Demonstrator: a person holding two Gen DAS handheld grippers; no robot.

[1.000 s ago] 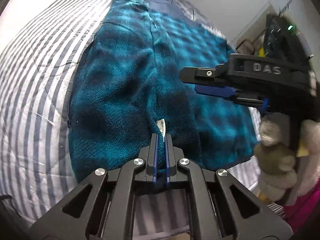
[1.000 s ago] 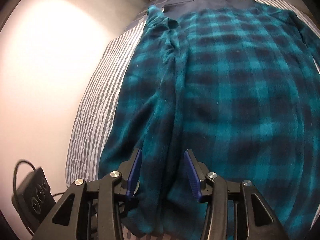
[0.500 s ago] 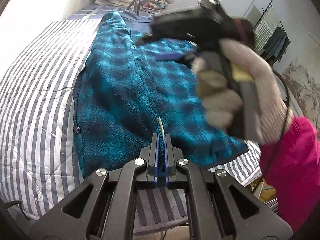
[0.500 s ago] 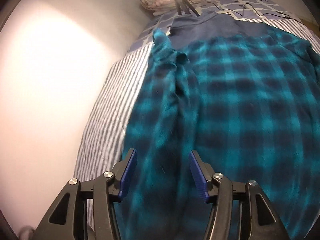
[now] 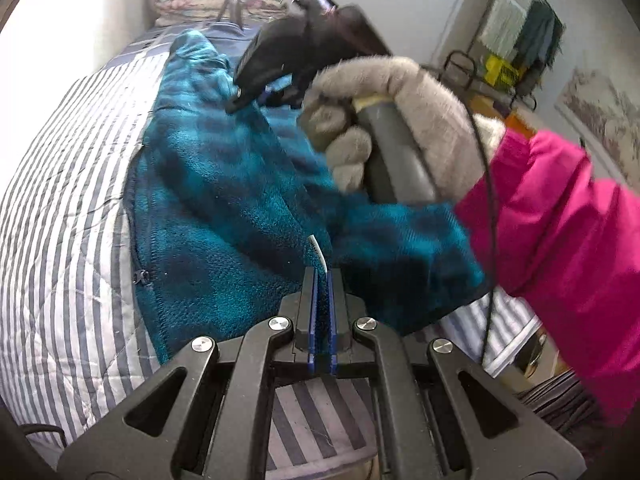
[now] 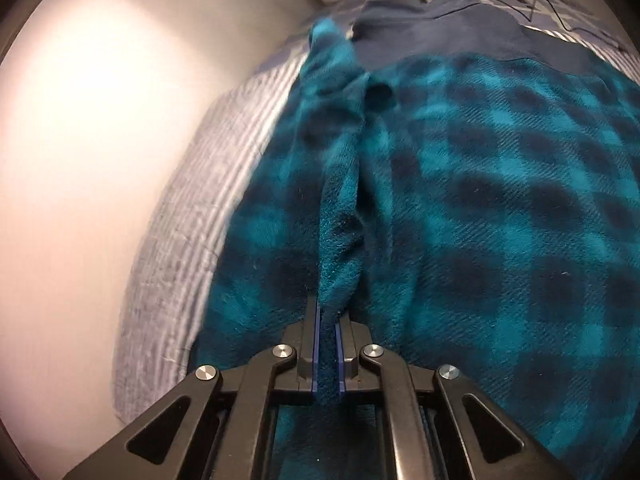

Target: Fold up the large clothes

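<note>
A teal and black checked fleece garment lies lengthwise on the striped bed. My left gripper is shut on its near hem, next to a small white label. In the left wrist view my right gripper, held in a gloved hand, pinches the fleece farther up. In the right wrist view the right gripper is shut on a raised fold of the fleece along its left side.
A dark blue cloth lies beyond the fleece near a patterned pillow at the head of the bed. A white wall runs close along the bed's side. A rack with hanging clothes stands at the right.
My right gripper has moved up along the garment and shut on a fold of it; it was open before. The left gripper stays shut on the hem, lifted a little.
</note>
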